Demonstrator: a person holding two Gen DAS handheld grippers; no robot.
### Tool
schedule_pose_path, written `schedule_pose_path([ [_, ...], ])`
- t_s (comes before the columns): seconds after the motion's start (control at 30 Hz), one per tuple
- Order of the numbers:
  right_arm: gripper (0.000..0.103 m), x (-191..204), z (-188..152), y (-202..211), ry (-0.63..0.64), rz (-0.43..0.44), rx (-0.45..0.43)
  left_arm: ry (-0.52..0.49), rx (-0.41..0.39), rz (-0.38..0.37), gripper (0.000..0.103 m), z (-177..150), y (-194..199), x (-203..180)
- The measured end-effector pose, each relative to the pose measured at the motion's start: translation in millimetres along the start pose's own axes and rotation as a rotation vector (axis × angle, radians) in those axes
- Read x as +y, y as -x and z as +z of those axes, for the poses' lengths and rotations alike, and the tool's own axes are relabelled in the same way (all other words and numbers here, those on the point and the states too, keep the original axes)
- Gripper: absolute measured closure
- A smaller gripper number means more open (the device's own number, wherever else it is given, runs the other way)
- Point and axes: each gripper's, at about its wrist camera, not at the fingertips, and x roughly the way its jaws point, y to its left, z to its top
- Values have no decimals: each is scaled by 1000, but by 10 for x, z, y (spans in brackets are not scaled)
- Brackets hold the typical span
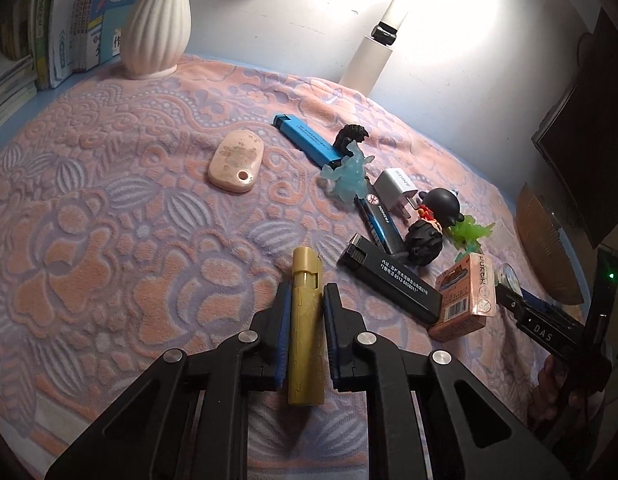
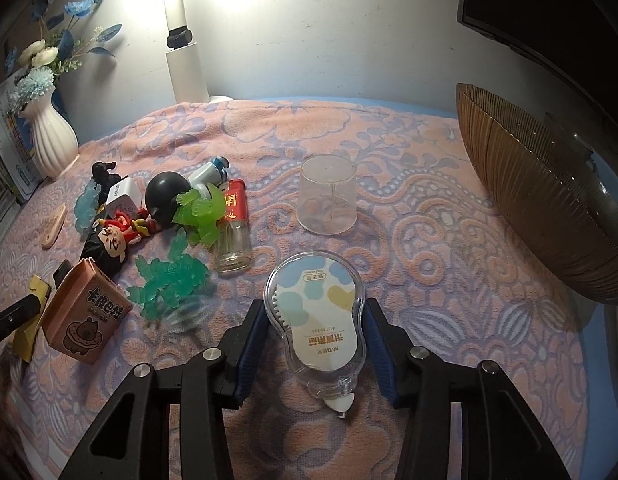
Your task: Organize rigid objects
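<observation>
Ridged yellow tube pinched between blue-padded fingers.

Yellow lighter clamped in left tool

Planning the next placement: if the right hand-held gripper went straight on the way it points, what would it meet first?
Probably the upturned clear cup, which stands ahead of the right hand-held gripper and the correction tape between its jaws. Depth is uncertain.
</observation>
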Motion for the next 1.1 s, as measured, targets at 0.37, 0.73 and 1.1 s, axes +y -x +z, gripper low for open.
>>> schedule_pose_path([
  [0.37, 56, -8, 18, 67, -20, 74, 21, -69, -103, 44, 93, 60, 437, -128],
  [0.73, 56, 108, 280, 640, -36, 220, -91, -117, -168, 112, 93, 175, 717, -225],
  [1.1, 56, 1, 383, 879, -32, 180, -143, -165, -194, 122, 93, 311, 771, -452],
])
